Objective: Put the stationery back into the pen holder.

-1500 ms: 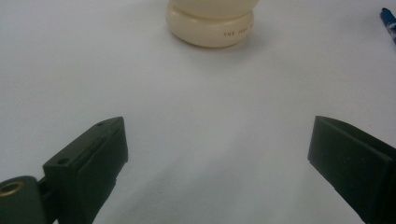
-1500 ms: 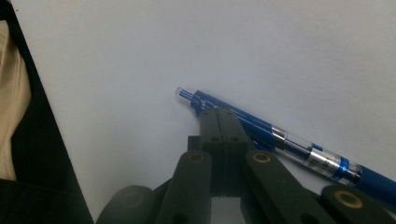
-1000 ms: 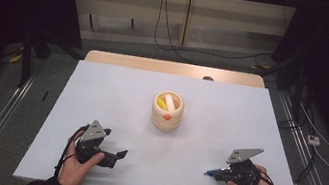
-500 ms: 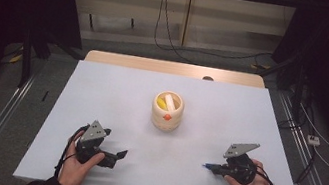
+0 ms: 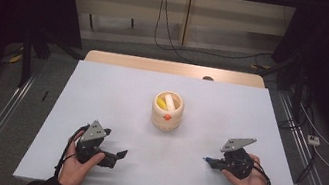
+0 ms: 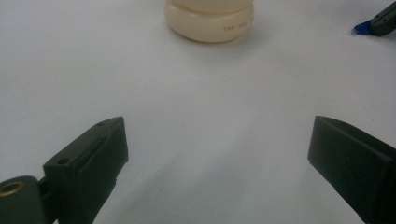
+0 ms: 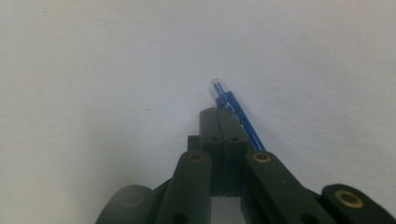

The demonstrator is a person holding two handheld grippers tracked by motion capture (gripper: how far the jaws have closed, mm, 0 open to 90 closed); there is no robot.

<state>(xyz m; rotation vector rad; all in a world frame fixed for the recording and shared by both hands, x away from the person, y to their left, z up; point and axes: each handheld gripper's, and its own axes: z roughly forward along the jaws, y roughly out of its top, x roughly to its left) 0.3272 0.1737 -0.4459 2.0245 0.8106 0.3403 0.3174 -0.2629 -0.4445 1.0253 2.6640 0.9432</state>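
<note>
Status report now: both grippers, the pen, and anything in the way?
Left gripper open, nothing between its jaws. Right gripper shut on blue pen. Cream holder mid-table, path to it free.

Blue pen: thin, translucent blue barrel with a clear tip, pinched between the closed jaws of the right gripper. Tip pokes out past the jaws, slanting just above the white table. Sits well apart from the cream pot, to its near right.
</note>
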